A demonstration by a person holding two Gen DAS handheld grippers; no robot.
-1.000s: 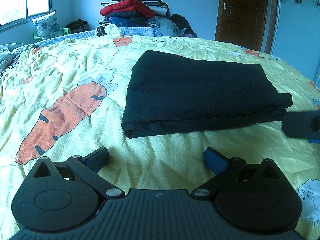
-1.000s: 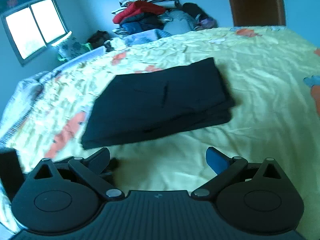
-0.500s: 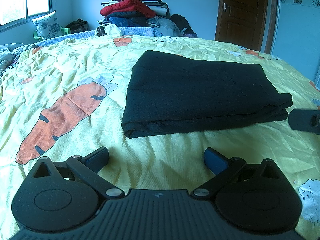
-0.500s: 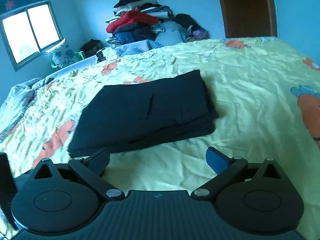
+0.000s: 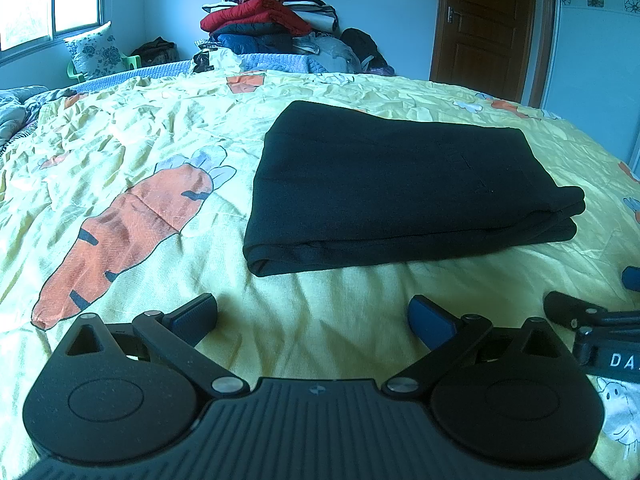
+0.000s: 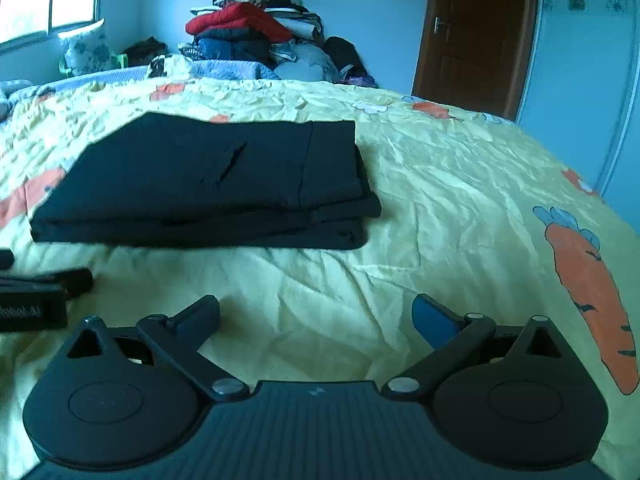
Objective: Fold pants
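The black pants [image 5: 400,184] lie folded into a flat rectangular stack on the yellow carrot-print bedspread [image 5: 160,128]; they also show in the right wrist view [image 6: 208,184]. My left gripper [image 5: 312,316] is open and empty, low over the bedspread just in front of the stack. My right gripper [image 6: 316,316] is open and empty, in front of the stack's right end. The right gripper shows at the right edge of the left wrist view [image 5: 592,320]; the left gripper shows at the left edge of the right wrist view [image 6: 40,292].
A tall pile of clothes [image 5: 264,28] stands at the far end of the bed. A floral pillow [image 5: 96,56] and a window [image 5: 48,0] are at the far left. A brown door [image 5: 492,28] is at the far right.
The right gripper has swung down and level, close beside the left gripper, so the pants now lie to its upper left. The left gripper has stayed still.
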